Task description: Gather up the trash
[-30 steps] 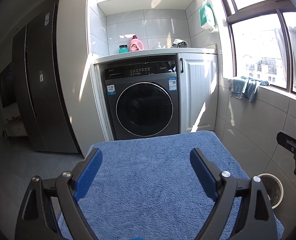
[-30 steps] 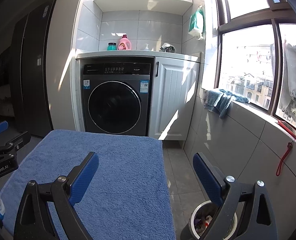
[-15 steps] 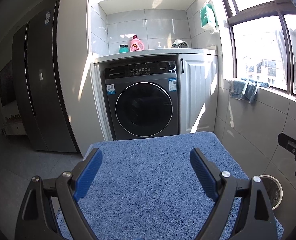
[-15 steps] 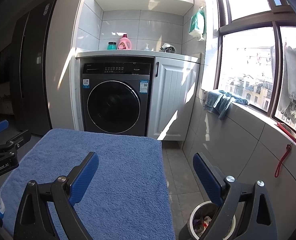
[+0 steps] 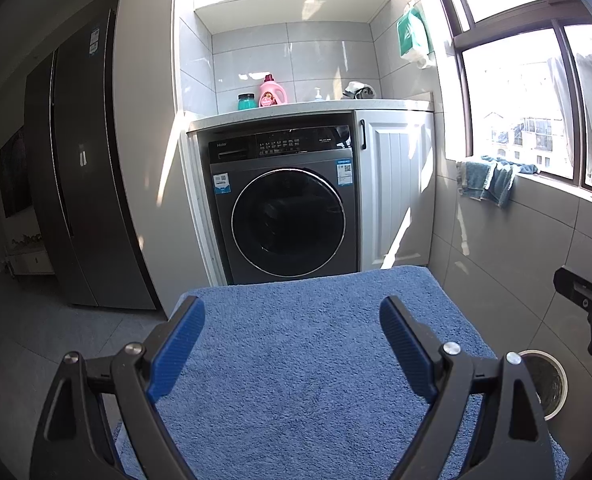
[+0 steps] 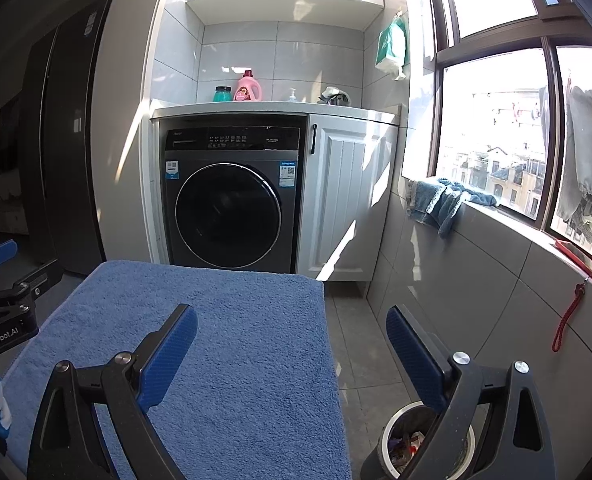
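Both grippers hang over the blue towel (image 5: 308,360) with nothing between their pads. The left gripper (image 5: 292,344) has its jaws spread wide and empty; the right gripper (image 6: 292,354) likewise. No loose trash shows on the towel ahead of either. The bin (image 6: 400,448), already holding scraps, sits low and just right of the right gripper. Best to scan the floor and towel edges first, then approach any scrap with jaws wide.
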{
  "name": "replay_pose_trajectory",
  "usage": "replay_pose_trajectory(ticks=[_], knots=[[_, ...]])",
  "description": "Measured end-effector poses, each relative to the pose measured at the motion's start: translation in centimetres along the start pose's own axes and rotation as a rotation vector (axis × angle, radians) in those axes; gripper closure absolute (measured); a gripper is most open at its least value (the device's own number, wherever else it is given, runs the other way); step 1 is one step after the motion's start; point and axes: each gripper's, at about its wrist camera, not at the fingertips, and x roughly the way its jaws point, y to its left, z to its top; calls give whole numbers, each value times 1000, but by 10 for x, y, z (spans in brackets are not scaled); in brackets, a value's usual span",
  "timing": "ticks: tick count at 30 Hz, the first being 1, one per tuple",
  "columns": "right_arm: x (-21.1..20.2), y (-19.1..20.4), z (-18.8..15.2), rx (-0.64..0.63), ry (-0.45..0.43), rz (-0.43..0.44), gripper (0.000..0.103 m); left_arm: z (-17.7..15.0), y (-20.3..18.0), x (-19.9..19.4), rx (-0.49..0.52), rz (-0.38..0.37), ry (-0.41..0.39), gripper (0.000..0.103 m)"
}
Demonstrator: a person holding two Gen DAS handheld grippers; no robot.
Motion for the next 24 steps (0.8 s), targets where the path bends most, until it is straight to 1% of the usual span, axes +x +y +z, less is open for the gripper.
replay_pose_trajectory(ticks=[13, 21, 24], knots=[[-1, -3, -2, 9, -2, 1, 7, 1, -5, -4, 11, -7, -12, 14], [-3, 1, -5, 3, 1, 9, 5, -1, -1, -11, -5, -34, -15, 14], [-5, 4, -7, 1, -1, 14, 5, 0, 2, -15, -11, -27, -20, 14]])
